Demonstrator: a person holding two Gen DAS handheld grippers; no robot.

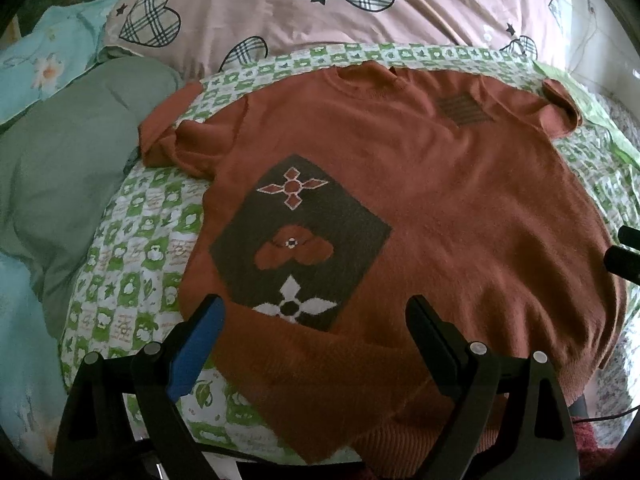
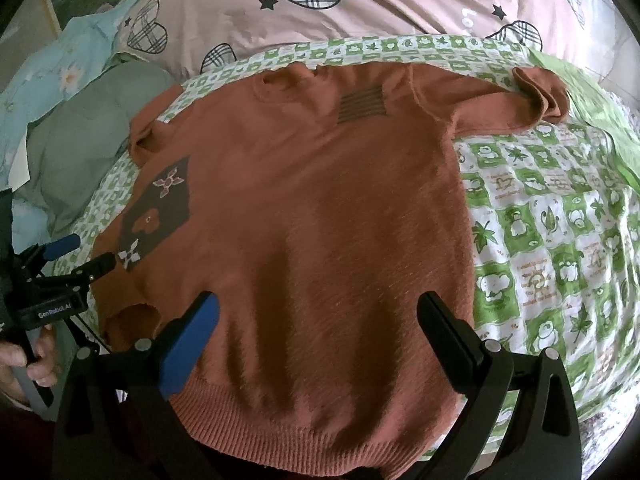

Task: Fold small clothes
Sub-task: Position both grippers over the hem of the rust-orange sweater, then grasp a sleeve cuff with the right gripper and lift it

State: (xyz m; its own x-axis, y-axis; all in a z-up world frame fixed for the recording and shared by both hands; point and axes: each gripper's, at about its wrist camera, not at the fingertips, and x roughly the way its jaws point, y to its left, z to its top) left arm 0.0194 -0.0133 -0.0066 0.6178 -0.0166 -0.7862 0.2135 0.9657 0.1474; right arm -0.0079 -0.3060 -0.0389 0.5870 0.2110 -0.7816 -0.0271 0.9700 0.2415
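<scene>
A small rust-orange knit sweater [image 1: 440, 200] lies spread flat, front up, on a green-and-white checked sheet [image 1: 132, 272]. It has a brown patch with flower motifs [image 1: 296, 240] and a striped chest patch [image 1: 464, 110]. Both sleeves stretch out sideways. My left gripper [image 1: 316, 316] is open and empty, hovering over the hem's left part. My right gripper [image 2: 318, 312] is open and empty above the sweater [image 2: 320, 200] near its ribbed hem [image 2: 304, 428]. The left gripper [image 2: 86, 254] also shows at the left edge of the right wrist view, open beside the flower patch [image 2: 156, 216].
A pink quilt with plaid hearts [image 1: 320, 8] lies behind the sweater. A grey-green pillow [image 1: 68, 160] and a light-blue floral cloth [image 1: 36, 64] lie at the left. The checked sheet [image 2: 552, 232] runs bare to the right of the sweater.
</scene>
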